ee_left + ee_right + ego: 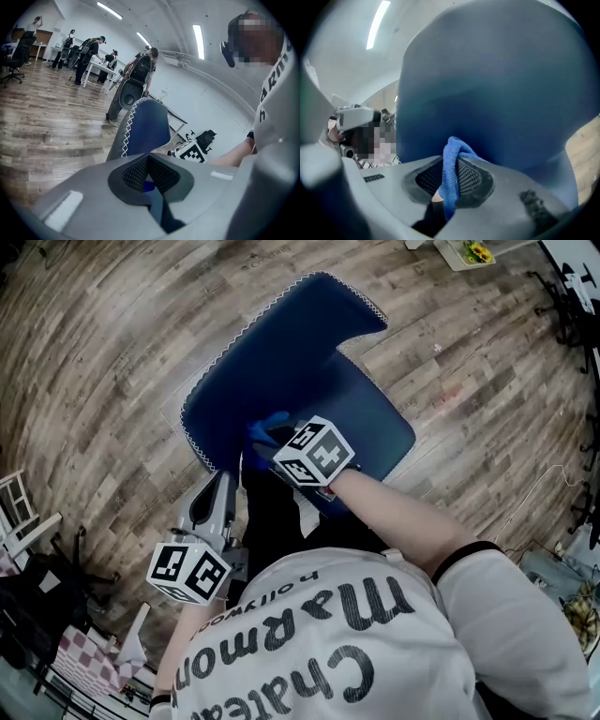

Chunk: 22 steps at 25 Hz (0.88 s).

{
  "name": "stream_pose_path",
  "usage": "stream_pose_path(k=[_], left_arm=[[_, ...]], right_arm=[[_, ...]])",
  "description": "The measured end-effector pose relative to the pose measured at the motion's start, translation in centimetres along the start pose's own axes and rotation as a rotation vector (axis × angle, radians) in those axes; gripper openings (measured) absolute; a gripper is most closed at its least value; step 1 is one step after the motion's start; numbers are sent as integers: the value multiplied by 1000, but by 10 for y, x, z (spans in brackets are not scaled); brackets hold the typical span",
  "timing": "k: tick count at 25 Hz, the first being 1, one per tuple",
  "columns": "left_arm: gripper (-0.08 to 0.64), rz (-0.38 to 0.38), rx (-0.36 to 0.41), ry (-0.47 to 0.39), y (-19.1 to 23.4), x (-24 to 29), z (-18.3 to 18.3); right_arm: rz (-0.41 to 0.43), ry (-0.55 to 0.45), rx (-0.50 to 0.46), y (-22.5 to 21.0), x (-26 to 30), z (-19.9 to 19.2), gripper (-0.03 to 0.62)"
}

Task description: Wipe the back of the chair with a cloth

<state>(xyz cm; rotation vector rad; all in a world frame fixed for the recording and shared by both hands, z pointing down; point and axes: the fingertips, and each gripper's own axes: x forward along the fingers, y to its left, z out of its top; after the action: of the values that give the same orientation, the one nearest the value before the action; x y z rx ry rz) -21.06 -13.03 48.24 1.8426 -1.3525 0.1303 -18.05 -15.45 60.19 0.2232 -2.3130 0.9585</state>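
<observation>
Because the cloth (pixel 451 176) is clamped in my right tool (pixel 270 441), I can press its fold against the blue chair back (pixel 281 343) — low, near the seat (pixel 375 418). My left tool (pixel 219 486) hangs just beside the back's stitched edge, jaws together, empty; wooden floor (pixel 112 334) lies all round, and nothing seems in the way.

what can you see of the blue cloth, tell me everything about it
The cloth is bright blue and soft, with a fine looped weave like microfibre. It is bunched into a fold and pinched between the shut jaws of the right tool. A rounded hump sticks out past the jaws and a strip trails back inside. The hump looks pressed against the dark blue chair back, low on it. In the head view only a small blue bit shows ahead of the tool.
</observation>
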Motion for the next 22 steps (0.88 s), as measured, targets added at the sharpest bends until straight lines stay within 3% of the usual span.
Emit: stream_pose_path(k=[13, 19, 22], left_arm=[[9, 7, 4, 22, 8, 2, -2], [9, 12, 11, 36, 11, -2, -5], [9, 16, 8, 39, 9, 0, -6]], right_arm=[[-438, -333, 348, -174, -98, 36, 63], [-602, -492, 453, -220, -159, 43, 63], [-638, -551, 494, -229, -177, 41, 64]])
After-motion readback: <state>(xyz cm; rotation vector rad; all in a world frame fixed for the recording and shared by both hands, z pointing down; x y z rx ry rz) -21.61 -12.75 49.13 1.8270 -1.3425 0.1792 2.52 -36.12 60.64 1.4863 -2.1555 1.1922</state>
